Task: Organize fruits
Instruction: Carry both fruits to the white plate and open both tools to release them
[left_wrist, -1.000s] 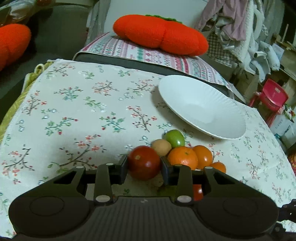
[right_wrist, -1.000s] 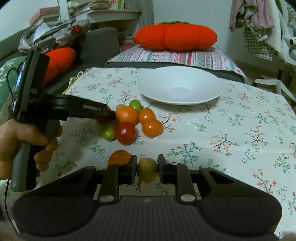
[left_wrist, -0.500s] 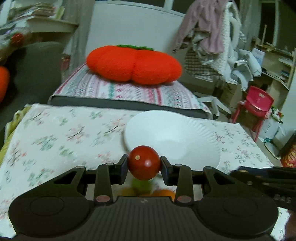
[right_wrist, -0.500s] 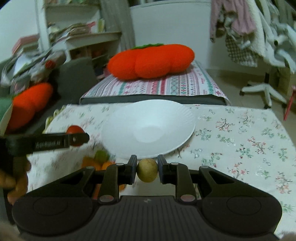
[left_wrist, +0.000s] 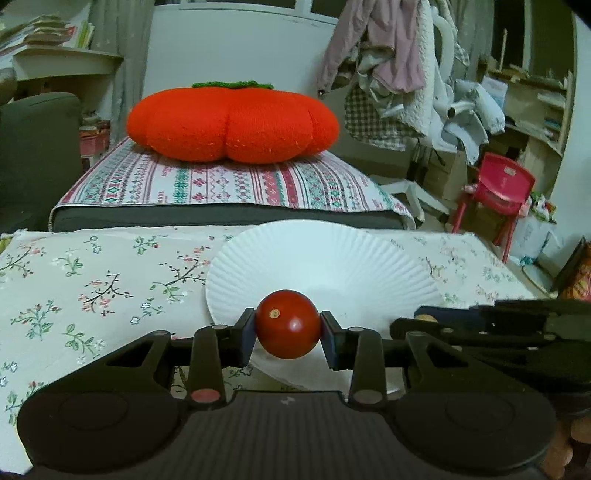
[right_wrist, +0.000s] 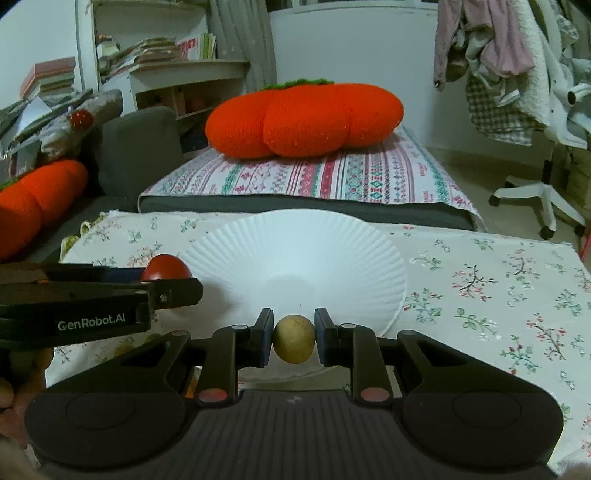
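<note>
My left gripper (left_wrist: 288, 326) is shut on a round red tomato (left_wrist: 287, 324) and holds it over the near rim of the white fluted plate (left_wrist: 332, 258). My right gripper (right_wrist: 294, 338) is shut on a small yellow-brown fruit (right_wrist: 294, 338), also above the near edge of that plate (right_wrist: 295, 251). In the right wrist view the left gripper (right_wrist: 166, 275) reaches in from the left with the red tomato (right_wrist: 166, 266) at the plate's left rim. In the left wrist view the right gripper (left_wrist: 424, 319) comes in from the right. The pile of other fruits is out of view.
The plate lies on a floral tablecloth (left_wrist: 92, 280). Behind the table stands a striped cushion (left_wrist: 221, 181) with an orange pumpkin pillow (left_wrist: 232, 123) on it. A red child's chair (left_wrist: 498, 188), hanging clothes (left_wrist: 388, 48) and an office chair base (right_wrist: 535, 192) are to the right.
Both grippers have lifted their fruits off the table and carried them forward to the plate's near rim. The fruit pile has dropped out of sight below.
</note>
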